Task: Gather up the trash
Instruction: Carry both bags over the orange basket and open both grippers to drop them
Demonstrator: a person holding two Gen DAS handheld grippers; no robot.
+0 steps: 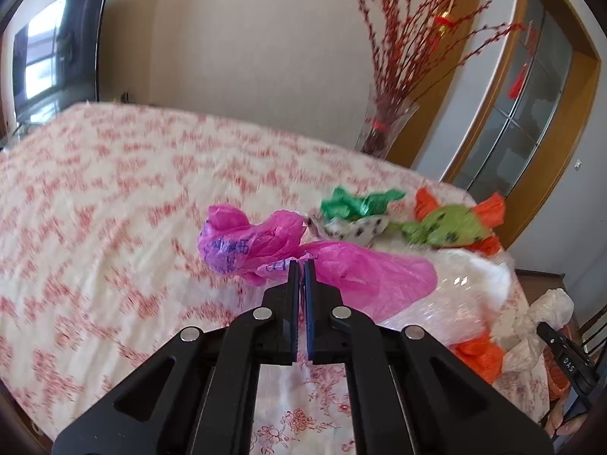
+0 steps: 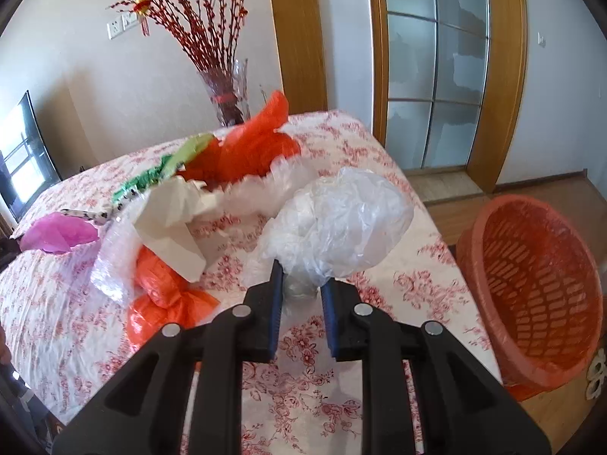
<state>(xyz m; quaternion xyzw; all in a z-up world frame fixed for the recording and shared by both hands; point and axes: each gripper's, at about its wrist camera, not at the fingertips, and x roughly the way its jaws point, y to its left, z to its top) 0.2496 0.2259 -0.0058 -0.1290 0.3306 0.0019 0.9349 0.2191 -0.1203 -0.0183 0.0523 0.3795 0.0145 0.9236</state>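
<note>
On the bed with the red-flowered cover lies a heap of plastic trash. My left gripper is shut on the thin film of a pink plastic bag, its fingertips pinching the middle of it. My right gripper is shut on the neck of a crumpled clear plastic bag, which bulges above the fingers. The same clear bag and the right gripper's body show at the right edge of the left wrist view. The pink bag appears at the far left of the right wrist view.
More trash lies between the grippers: orange bags, green wrappers, white paper and clear film. An orange slatted basket stands on the wooden floor right of the bed. A vase of red branches stands behind.
</note>
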